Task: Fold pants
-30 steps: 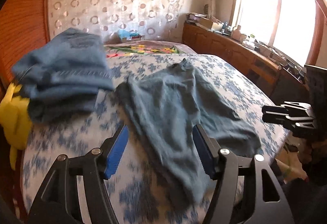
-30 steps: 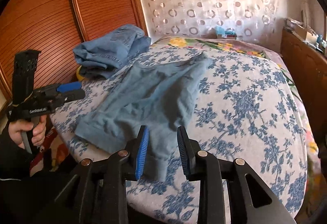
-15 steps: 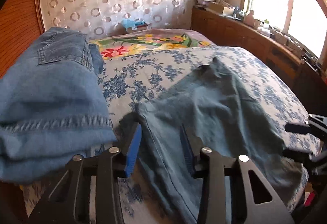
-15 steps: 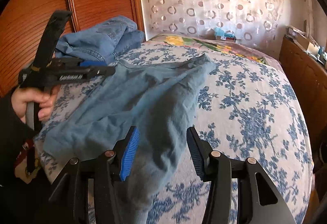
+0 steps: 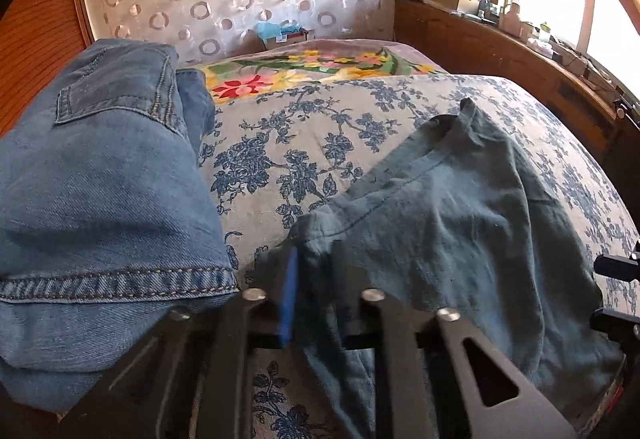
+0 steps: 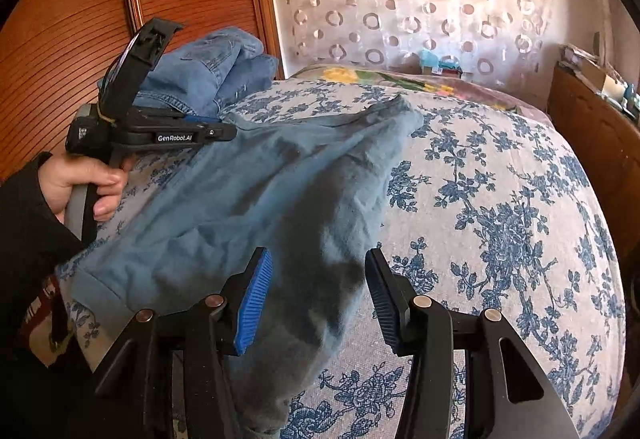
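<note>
A pair of blue-grey pants (image 5: 460,219) lies crumpled across the flowered bedspread (image 5: 300,127). My left gripper (image 5: 316,263) is shut on a fold at the pants' near left edge, with cloth bunched between its pads. In the right wrist view the pants (image 6: 260,191) stretch from that left gripper (image 6: 224,135), held in a person's hand (image 6: 88,179), down to my right gripper (image 6: 318,279). The right gripper is open, its fingers astride the pants' lower end without pressing on it. Its tips also show in the left wrist view, where the right gripper (image 5: 594,291) sits at the far right edge.
A pile of blue jeans (image 5: 100,179) sits on the bed just left of the left gripper, against a wooden wardrobe (image 6: 80,19). A wooden counter (image 5: 500,39) with clutter runs under the window on the right. A bright floral blanket (image 5: 320,67) lies at the bed's far end.
The left gripper moved in to the pants' edge beside the jeans and closed on the cloth. The right gripper opened wider and came down closer over the pants' lower end.
</note>
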The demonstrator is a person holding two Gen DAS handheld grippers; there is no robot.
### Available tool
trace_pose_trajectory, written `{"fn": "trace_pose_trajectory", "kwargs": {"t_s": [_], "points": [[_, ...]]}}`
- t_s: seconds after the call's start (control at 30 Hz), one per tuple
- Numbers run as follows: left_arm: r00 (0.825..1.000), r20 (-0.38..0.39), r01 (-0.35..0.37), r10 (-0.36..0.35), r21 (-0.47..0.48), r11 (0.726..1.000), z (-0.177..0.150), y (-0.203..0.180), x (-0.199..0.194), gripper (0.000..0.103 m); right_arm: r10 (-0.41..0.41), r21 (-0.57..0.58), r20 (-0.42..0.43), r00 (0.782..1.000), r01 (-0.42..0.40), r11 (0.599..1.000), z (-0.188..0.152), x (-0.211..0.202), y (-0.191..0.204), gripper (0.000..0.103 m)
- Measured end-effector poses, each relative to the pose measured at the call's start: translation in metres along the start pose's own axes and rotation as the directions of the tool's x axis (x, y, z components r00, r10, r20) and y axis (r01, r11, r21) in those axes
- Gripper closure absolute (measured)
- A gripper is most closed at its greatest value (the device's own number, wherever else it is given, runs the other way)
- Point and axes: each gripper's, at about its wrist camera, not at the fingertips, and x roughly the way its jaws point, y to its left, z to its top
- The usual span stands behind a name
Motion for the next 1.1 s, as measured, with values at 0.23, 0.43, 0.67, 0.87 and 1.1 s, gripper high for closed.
{"fn": "trace_pose_trajectory", "kwargs": {"t_s": [0.23, 0.43, 0.67, 0.87, 1.1], "points": [[0.994, 0.086, -0.065, 0.068, -0.028, 0.997, 0.001, 0.011, -0.031, 0.098, 0.003, 0.025, 0.005, 1.0, -0.003, 1.0, -0.002, -0.002, -0.004, 0.053], [0.997, 0.066, -0.036, 0.038, -0.032, 0.999, 0.002, 0.013, -0.034, 0.098, 0.001, 0.023, 0.001, 1.0, -0.001, 1.0, -0.002, -0.001, -0.003, 0.053], [0.993, 0.108, 0.052, -0.051, -0.006, 0.999, -0.013, -0.005, -0.057, 0.055, -0.001, 0.025, 0.001, 1.0, 0.001, 1.0, -0.001, 0.001, -0.003, 0.053], [0.987, 0.134, 0.09, -0.09, 0.01, 0.996, -0.034, -0.025, -0.076, 0.023, -0.008, 0.024, 0.001, 1.0, 0.008, 1.0, -0.002, 0.001, -0.001, 0.053], [0.988, 0.117, 0.105, -0.103, -0.007, 0.994, -0.053, -0.038, -0.086, 0.023, -0.009, 0.022, -0.005, 1.0, 0.009, 1.0, -0.002, 0.002, -0.001, 0.053]]}}
